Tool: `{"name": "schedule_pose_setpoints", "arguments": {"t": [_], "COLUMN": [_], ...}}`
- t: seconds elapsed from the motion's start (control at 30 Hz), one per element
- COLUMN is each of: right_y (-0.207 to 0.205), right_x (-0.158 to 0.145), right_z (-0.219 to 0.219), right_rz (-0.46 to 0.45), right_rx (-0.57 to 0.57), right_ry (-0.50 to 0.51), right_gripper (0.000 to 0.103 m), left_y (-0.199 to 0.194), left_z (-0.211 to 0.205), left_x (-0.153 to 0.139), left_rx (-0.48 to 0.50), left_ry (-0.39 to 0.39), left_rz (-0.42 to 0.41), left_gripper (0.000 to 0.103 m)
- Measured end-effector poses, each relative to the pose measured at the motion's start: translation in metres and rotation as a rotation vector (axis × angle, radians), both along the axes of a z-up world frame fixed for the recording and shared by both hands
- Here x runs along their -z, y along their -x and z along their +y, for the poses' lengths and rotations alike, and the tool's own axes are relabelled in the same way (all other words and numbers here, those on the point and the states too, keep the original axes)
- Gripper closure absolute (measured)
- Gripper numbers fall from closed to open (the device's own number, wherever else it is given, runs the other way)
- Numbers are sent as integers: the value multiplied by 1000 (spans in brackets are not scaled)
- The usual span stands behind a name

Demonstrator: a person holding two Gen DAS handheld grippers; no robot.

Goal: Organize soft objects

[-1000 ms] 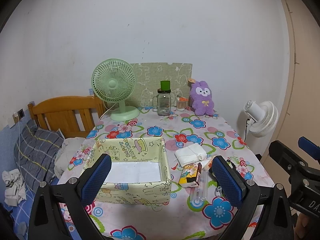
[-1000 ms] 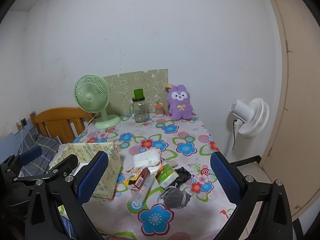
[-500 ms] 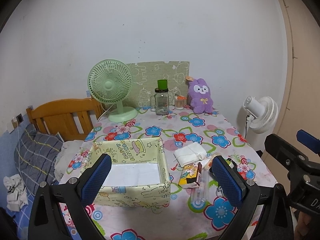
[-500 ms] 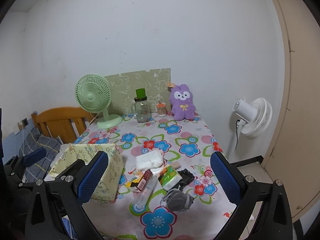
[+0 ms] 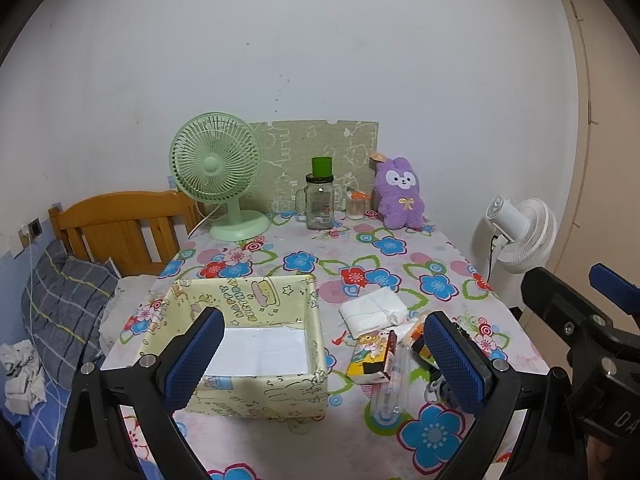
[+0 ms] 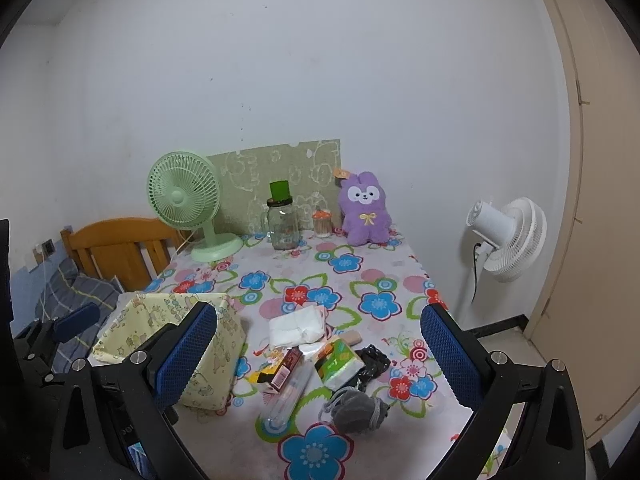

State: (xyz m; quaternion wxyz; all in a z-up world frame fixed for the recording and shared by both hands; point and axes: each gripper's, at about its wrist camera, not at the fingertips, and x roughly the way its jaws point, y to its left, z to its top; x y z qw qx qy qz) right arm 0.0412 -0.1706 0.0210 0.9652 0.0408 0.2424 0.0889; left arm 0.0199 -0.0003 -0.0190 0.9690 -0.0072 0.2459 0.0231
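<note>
A pale yellow patterned storage box (image 5: 256, 308) (image 6: 224, 332) stands open on the flowered table, only a white bottom showing inside. Right of it lies a pile: a folded white cloth (image 5: 374, 309) (image 6: 298, 326), a green tissue pack (image 6: 340, 364), a grey pouch (image 6: 358, 410), a black item (image 6: 374, 360), a red-and-yellow carton (image 5: 370, 358) (image 6: 282, 370) and a clear tube (image 6: 286, 398). A purple plush bunny (image 5: 400, 194) (image 6: 364, 210) sits at the back. My left gripper (image 5: 324, 360) is open above the box's front. My right gripper (image 6: 320, 356) is open above the pile.
A green desk fan (image 5: 218, 176), a glass jar with a green cup on top (image 5: 320, 200) and a small jar (image 5: 357, 204) stand at the table's back. A white floor fan (image 6: 506, 236) stands right of the table. A wooden bed headboard (image 5: 116, 224) and pillow are left.
Both grippers have drawn back and risen slightly, so the table looks a little farther away. Both stay open and empty. No object has moved.
</note>
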Motion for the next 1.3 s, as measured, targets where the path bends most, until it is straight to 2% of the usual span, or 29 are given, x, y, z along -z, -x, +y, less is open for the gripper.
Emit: {"name": "schedule_pose_setpoints", "arguments": {"t": [0.47,1.0,1.3], "right_y": [-11,-25,-35], "right_x": [23,75,106], "right_z": [-6,-29,-32], "right_rz": [36,129,199], "right_rx": [10,49,46], "right_ry": [14,12,10], "right_gripper": [0,4,10], "left_y": [-10,-30,-39], "left_z": [-31,-62,-74], "left_x": [20,69,93], "left_rx": [39,126,136], "left_ry": [-12,21,-36], "left_rz": [19,105,155], "left_gripper": [2,7,12]}}
